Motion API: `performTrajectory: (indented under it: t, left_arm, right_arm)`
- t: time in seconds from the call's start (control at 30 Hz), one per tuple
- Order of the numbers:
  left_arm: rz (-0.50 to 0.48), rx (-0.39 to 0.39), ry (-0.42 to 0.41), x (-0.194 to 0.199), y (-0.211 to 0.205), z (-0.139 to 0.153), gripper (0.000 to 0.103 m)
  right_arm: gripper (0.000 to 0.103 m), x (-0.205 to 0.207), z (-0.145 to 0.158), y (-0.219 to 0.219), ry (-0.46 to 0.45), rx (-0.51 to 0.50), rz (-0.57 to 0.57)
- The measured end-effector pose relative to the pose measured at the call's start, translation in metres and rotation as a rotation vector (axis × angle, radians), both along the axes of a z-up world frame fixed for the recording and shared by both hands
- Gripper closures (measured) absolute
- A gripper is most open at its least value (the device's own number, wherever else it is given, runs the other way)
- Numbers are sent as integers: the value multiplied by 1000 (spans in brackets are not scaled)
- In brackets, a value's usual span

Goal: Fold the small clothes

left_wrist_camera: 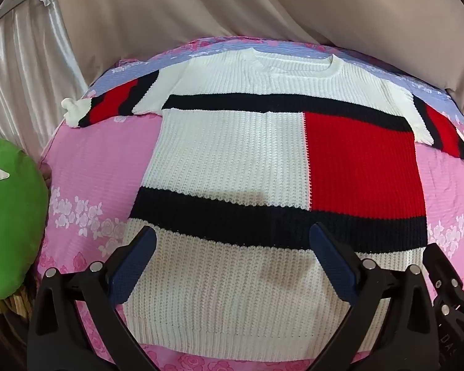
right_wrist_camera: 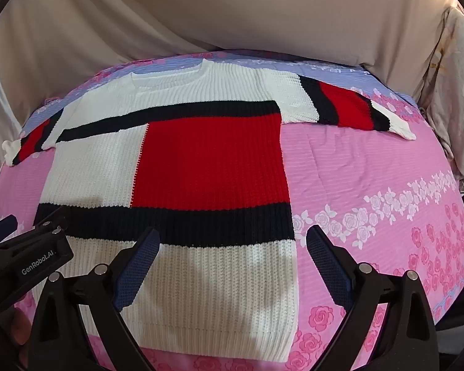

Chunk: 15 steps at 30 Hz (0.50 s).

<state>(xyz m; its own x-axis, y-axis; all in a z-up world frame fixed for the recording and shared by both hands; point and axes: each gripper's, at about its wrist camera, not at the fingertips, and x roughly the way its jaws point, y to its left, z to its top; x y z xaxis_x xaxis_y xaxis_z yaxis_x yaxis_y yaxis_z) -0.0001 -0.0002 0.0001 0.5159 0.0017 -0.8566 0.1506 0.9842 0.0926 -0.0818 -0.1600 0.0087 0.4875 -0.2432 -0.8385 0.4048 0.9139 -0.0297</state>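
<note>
Across the pink rose-printed bedspread point(left_wrist_camera: 86, 167), spread flat and face up: white chunky-knit sweater with navy bands and a red block point(left_wrist_camera: 232, 160), sleeves out sideways, hem nearest, laid ready for folding. Over the hem's left part, left gripper point(left_wrist_camera: 233, 247), jaws wide, holding nothing. Over its right corner, right gripper point(right_wrist_camera: 233, 249), likewise released, probably poised to pinch the hem.

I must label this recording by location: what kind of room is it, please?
Probably a bedroom: the sweater lies flat on a bed with a pink rose-print sheet, a green cushion beside it and a pillow at its edge.
</note>
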Motion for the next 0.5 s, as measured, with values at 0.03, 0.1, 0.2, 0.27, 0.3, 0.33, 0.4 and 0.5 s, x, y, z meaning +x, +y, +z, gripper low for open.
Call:
performTrajectory:
  t: [0.03,0.1,0.2,0.27,0.3,0.33,0.4,0.5]
  left_arm:
    - [1,0,-1,0,0,0,6]
    - [-2,2,-3,0,0,0,6]
    - [2,5,-4,0,0,0,6]
    - [2,4,-3,0,0,-1,6]
    - [4,7,-4,0,-1,-1,6]
    - [2,5,-2,0,0,-2,6]
    - [2,6,-2,1,-1,-2,6]
    - [1,6,-1,1,-2,-2,6]
  right_arm:
    - [9,0,0,0,1,2,0]
    - [9,1,0,0,3,2,2]
    - [9,1,0,1,2,0,3]
    - [9,1,0,1,1,-1,2]
    - [9,1,0,0,1,0,1]
    - [9,1,-1,-1,1,0,1]
    - [9,-1,-1,-2,2,0,0]
    - [9,2,-2,0,4,-1,5]
